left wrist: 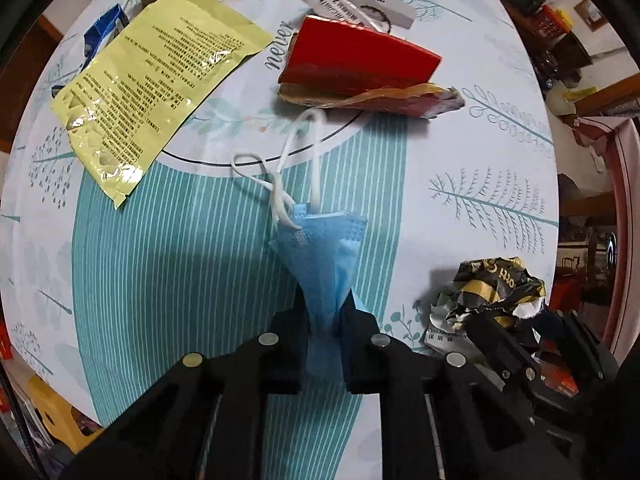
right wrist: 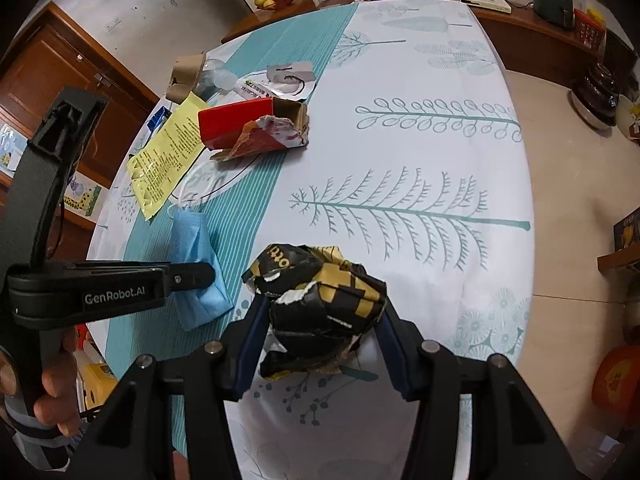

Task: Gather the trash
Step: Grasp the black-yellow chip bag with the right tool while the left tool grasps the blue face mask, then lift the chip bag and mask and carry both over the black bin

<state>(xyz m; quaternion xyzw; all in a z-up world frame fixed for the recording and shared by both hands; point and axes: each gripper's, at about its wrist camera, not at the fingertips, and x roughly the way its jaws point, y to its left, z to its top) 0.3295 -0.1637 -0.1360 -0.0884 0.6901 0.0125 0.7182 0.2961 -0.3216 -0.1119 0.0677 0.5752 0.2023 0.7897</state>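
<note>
Trash: two pieces are in grasp, the rest lies on the worktop (right wrist: 440, 184). The blue face mask (left wrist: 326, 248) is pinched between the left gripper (left wrist: 325, 312) jaws, clenched on its folded end, ear loops trailing forward onto the cloth. The crumpled black-and-gold wrapper (right wrist: 320, 304) sits between the right gripper (right wrist: 320, 320) jaws, which press both sides of it, low over the near edge. Whether either piece is lifted clear of the cloth, cannot tell. No bin in view, so nothing reads as collected yet.

Left to pick:
- torn red box (left wrist: 356, 64)
- yellow printed sachet (left wrist: 156, 84), well left of the box
- cardboard tube (right wrist: 186, 76) and small white packets (left wrist: 360, 2) at the far end

Pose: the two grippers are side by side, left one level and pointing along the worktop; hand (right wrist: 48, 384) wraps its handle.
</note>
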